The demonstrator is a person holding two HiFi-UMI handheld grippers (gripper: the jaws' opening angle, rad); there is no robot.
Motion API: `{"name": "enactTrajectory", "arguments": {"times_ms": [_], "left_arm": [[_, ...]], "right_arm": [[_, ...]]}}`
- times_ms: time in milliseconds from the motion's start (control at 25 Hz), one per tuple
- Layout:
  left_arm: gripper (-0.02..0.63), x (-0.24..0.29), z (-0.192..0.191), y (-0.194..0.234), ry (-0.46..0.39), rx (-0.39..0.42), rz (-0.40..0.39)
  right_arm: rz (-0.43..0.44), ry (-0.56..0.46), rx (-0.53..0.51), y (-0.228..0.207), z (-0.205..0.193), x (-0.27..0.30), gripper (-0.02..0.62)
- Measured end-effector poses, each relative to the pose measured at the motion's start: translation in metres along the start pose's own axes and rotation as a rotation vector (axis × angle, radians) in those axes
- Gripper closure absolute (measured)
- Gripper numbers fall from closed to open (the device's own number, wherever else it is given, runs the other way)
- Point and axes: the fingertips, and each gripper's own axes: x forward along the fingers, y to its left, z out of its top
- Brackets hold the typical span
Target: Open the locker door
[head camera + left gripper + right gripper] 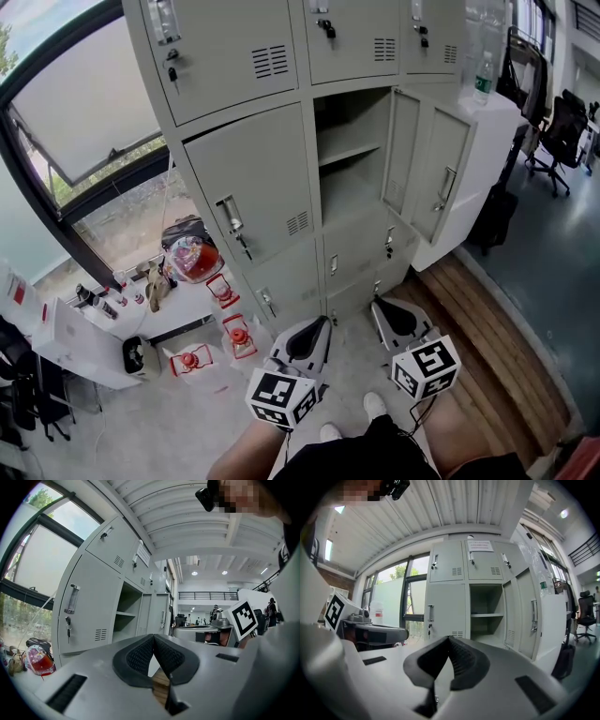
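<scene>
Lockers in grey metal fill the top of the head view. In the middle column one locker door stands swung wide to the right, baring a compartment with a shelf. Low in the view, well apart from that door, the left gripper and right gripper sit side by side above the person's feet, both pointing toward the cabinet base. A water bottle stands on the white unit to the right.

From the left gripper view, the left gripper has its ribbed pads pressed together at the tips with nothing between them; the open locker door shows beyond.

From the right gripper view, the right gripper is likewise closed tight and empty, with the locker door hanging open right of the shelf.
</scene>
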Motion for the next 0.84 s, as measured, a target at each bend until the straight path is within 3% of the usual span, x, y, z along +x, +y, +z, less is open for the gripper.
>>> {"name": "enactTrajectory", "arguments": {"times_ms": [840], "left_arm": [[0.589,0.001,-0.001,-0.017,0.008,0.015,-0.011]], "right_arm": [[0.006,-0.002,0.006,-0.003,-0.002,-0.013,0.541]]}}
